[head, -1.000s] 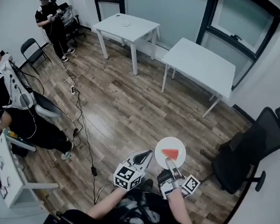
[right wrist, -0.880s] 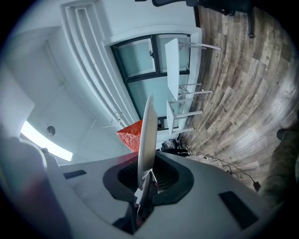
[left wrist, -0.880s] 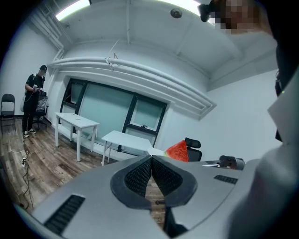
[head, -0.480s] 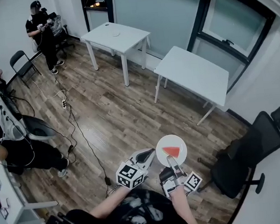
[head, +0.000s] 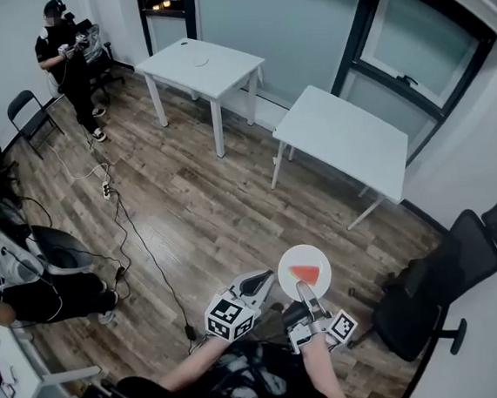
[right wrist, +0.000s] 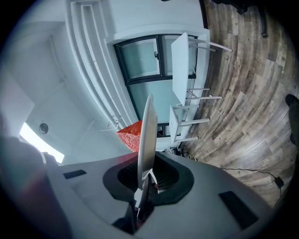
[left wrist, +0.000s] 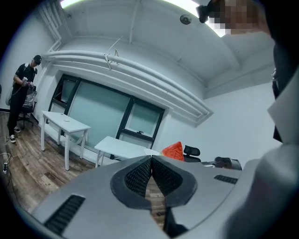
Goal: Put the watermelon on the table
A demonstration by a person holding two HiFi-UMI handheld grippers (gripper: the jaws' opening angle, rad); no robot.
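Red wedge: the watermelon (head: 305, 274) sits on a small white plate (head: 289, 263); the plate is up in the air over the wood floor (head: 205, 198), well apart from either table, so not set down yet
Right gripper: the right gripper (right wrist: 145, 177) is clamped on the near rim of the plate, jaws pinching the edge and the plate sticking out ahead; in its own view the plate shows edge-on with the slice on one face
Left gripper: the left gripper (left wrist: 151, 161) has its jaws pressed together, nothing between them; in the head view it hangs just beside the plate on the left; can't tell if it touches the rim
Tables: two white ones ahead; the nearer table (head: 347, 136) stands by the dark-framed window, its top bare; the farther table (head: 219, 70) is off to the left with some small pale thing on it, too tiny to make out
Chair: a black office chair (head: 432, 290) stands to the right, near the wall
Background: a standing person (head: 64, 54) in dark clothes in the far left corner, hands raised in front; a folding chair (head: 29, 114) near them; cables (head: 139, 239) trail across the floor
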